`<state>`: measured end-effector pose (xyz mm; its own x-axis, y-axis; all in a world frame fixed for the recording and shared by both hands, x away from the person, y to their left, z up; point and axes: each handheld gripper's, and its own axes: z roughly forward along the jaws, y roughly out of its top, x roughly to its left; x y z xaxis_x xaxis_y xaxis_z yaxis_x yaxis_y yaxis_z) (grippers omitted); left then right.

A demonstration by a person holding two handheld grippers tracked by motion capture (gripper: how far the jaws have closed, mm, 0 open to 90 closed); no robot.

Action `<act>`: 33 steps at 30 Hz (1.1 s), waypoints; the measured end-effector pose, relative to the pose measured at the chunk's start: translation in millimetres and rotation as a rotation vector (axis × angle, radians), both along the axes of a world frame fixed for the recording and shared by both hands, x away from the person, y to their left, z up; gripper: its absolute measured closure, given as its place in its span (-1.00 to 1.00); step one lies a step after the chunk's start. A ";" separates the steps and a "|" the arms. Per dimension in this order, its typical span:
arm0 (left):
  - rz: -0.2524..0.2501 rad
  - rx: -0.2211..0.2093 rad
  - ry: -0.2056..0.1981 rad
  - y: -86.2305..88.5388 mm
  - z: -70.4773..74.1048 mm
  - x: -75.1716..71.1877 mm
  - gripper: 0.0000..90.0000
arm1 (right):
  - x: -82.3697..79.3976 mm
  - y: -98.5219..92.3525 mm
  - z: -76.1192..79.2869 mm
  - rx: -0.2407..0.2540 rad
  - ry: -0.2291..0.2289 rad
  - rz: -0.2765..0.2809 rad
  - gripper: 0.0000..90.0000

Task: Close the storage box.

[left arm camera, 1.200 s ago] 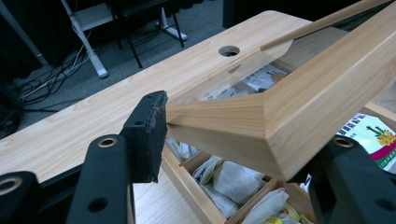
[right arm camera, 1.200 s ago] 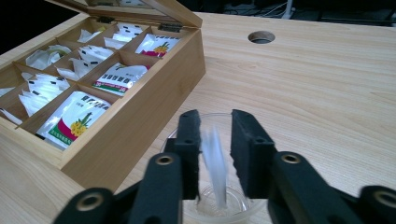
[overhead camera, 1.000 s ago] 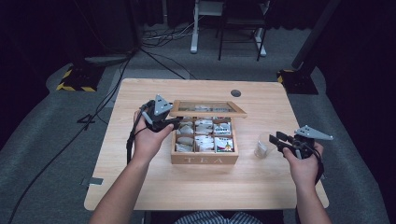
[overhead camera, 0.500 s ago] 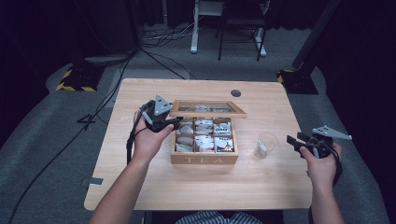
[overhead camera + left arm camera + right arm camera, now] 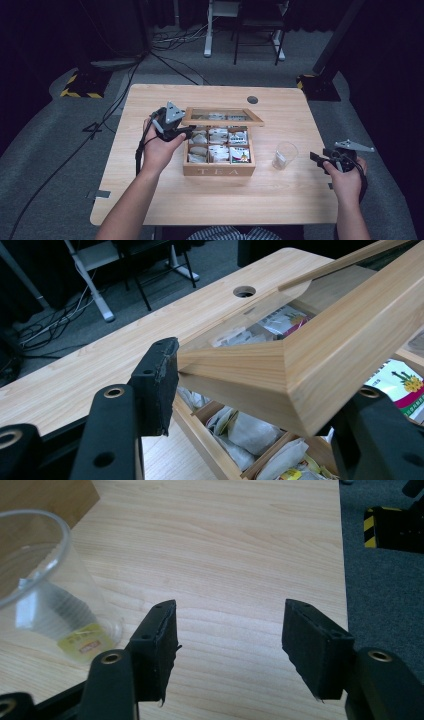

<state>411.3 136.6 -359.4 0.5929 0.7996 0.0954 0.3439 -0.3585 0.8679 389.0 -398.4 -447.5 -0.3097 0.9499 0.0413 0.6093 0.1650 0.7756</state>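
A wooden tea box (image 5: 218,171) stands mid-table, its compartments full of tea bags (image 5: 218,150). Its glass-paned lid (image 5: 222,116) is lifted, and my left gripper (image 5: 176,131) is shut on the lid's left corner. In the left gripper view the pads of the left gripper (image 5: 265,390) clamp the lid's wooden frame (image 5: 325,355) over the open compartments. My right gripper (image 5: 316,159) hovers at the table's right edge, open. Its jaws have just been opening, with nothing between them. A clear plastic cup (image 5: 285,155) stands to the left of the right gripper (image 5: 227,645). The cup (image 5: 40,580) holds a tea bag with a yellow label (image 5: 82,642).
The wooden table (image 5: 215,210) has a cable hole (image 5: 252,99) near its far edge. Its right edge (image 5: 345,580) runs close beside the right gripper, with grey carpet beyond. Cables and a yellow-black striped base (image 5: 77,92) lie on the floor at the far left.
My right hand has drawn back to the right, away from the cup, and its jaws have spread wider. The left hand and the raised lid have stayed put.
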 end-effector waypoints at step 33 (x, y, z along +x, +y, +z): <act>-0.007 0.100 0.009 -4.4 -10.9 -24.9 -0.06 | 15.1 2.2 -2.6 0.050 0.028 0.021 -0.18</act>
<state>386.5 132.2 -370.3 0.5993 0.7823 0.1695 0.3489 -0.4459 0.8243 404.1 -396.2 -450.1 -0.3273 0.9399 0.0977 0.6281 0.1392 0.7656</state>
